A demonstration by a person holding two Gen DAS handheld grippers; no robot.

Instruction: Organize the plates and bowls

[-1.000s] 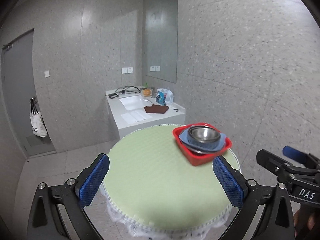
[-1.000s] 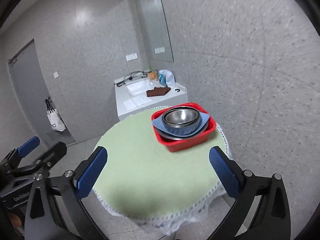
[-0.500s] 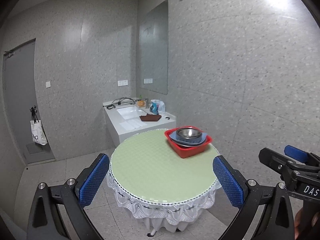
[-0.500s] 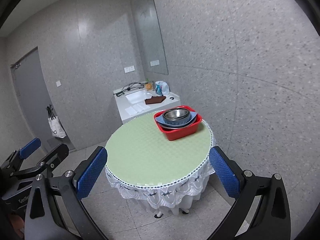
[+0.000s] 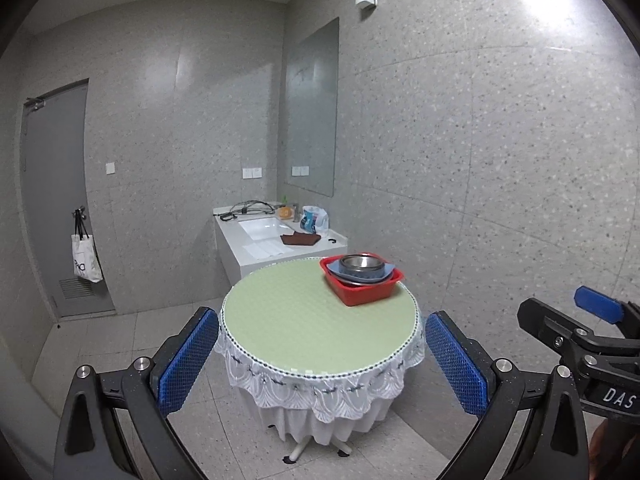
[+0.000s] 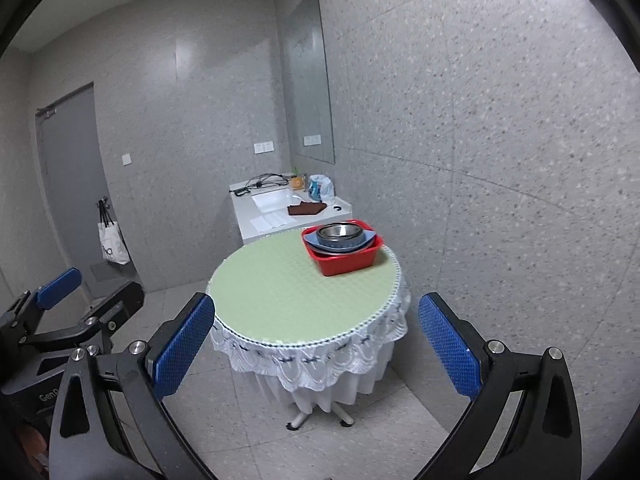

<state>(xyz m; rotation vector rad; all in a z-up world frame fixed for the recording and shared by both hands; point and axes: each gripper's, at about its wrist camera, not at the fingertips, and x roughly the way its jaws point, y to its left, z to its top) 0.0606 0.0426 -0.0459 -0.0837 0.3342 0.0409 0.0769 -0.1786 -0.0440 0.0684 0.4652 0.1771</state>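
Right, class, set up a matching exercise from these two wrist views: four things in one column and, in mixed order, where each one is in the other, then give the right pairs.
Things
1. red basin
2. metal bowl
3. white tote bag
4. brown cloth

Places
A. hanging on the grey door
B. on the white counter beside the sink
C. on the far right part of the round green table
D. on top of the stack of dishes inside the basin

Pairs: 1-C, 2-D, 3-A, 4-B
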